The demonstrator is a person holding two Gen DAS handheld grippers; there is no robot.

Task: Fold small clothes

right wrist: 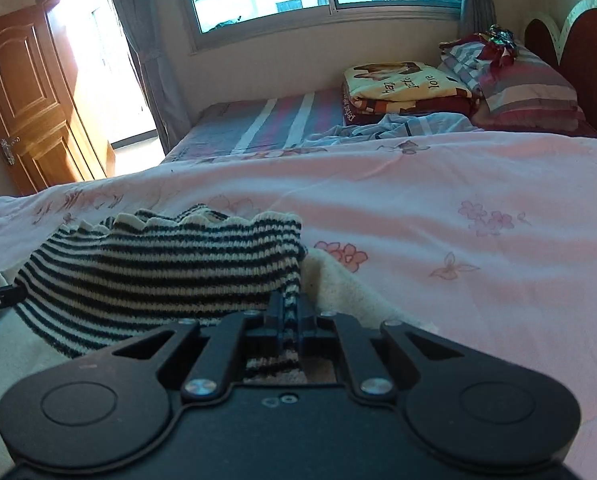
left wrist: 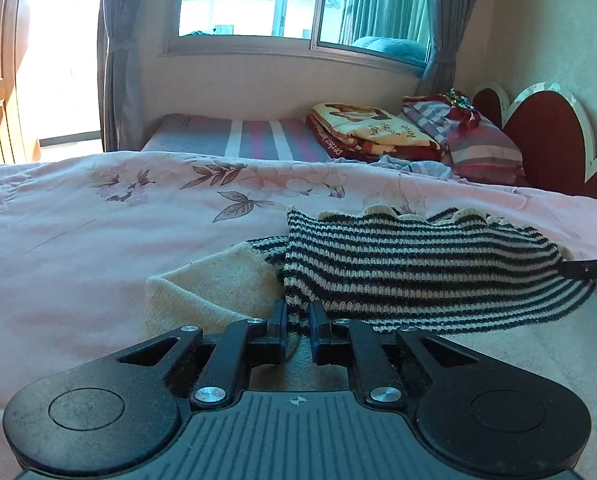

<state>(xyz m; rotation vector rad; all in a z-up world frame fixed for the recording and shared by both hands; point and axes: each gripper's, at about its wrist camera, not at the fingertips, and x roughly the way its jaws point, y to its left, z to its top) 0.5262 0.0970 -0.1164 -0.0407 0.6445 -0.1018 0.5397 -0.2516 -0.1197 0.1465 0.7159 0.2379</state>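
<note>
Pink bedspread (left wrist: 98,248): striped knit (left wrist: 418,264) pinched, apparently, between both tongs.

Daylight floods through the window (left wrist: 298,4) and blown-out doorway (right wrist: 98,64); fisheye corners darken.

Bed (left wrist: 258,136) is carrying everything; a pink floral quilt (left wrist: 98,220) is lying across its near part, with the striped sheet showing bare beyond it; a cream knitted cloth (left wrist: 202,280) is resting directly on the quilt, with a black-and-white striped knit garment (left wrist: 418,264) partly lying over it; farther back a folded yellow-and-red blanket (left wrist: 374,130) is sitting beside a striped pillow (left wrist: 482,148) near the headboard; a crumpled light-blue cloth (right wrist: 410,124) is lying just in front of them.
</note>
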